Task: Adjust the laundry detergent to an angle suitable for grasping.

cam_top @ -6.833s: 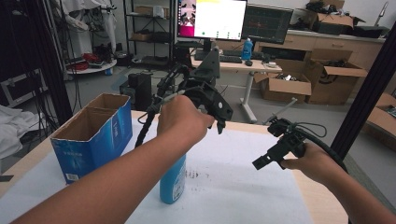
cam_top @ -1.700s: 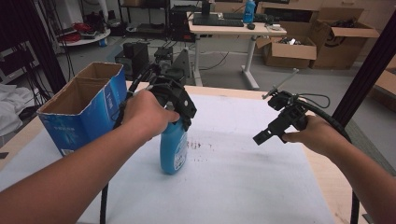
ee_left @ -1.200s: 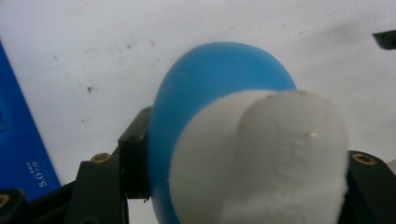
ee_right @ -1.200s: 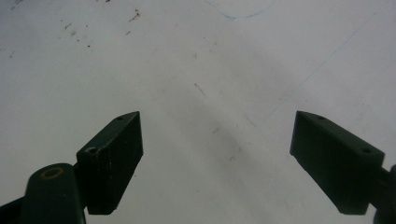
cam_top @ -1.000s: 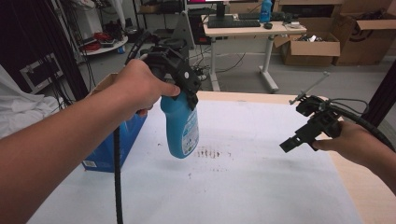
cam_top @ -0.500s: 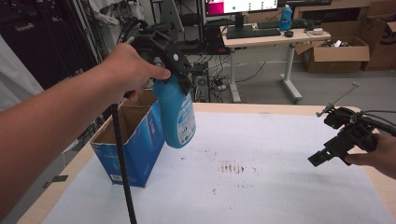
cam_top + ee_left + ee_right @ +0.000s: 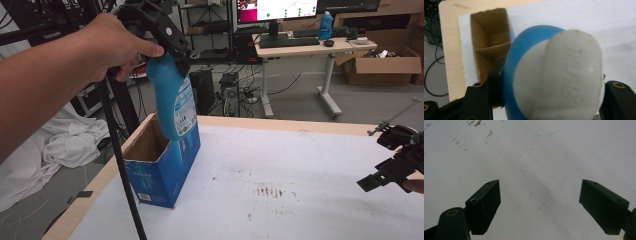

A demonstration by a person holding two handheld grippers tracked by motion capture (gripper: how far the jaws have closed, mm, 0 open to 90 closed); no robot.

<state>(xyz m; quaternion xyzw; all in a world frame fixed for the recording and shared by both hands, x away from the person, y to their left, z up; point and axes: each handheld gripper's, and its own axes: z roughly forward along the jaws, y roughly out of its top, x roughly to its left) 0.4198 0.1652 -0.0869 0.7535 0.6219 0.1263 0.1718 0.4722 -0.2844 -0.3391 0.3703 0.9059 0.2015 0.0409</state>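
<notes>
Blue bottle [image 7: 173,95] is carried in the air by the left gripper [image 7: 167,42], clamped at the neck, w/ its base hanging just above the near-right rim of the open cardboard box [image 7: 162,165] at the table's left edge. High view: the step in hand is judged to be the carry-over toward the box; the bottle hangs roughly upright, label facing the camera, lower end overlapping the box's top edge. The right gripper [image 7: 385,175] is held low over the white table cover [image 7: 300,165] at far right, well apart from bottle and box. Left gripper view: the bottle [image 7: 536,75] is seen from above, its white cap [image 7: 564,77] large in front, blue shoulders pinched between the black jaws; below and to the left, the box [image 7: 487,47] is seen open, w/ a cardboard divider [image 7: 492,46] splitting it into compartments. Next move, as judged: the bottle must be shifted further over an open compartment & lowered straight, base first, so the rim and divider are cleared. Right gripper view: jaws stand wide apart, nothing between them, above the bare, faintly stained cover [image 7: 531,157].
</notes>
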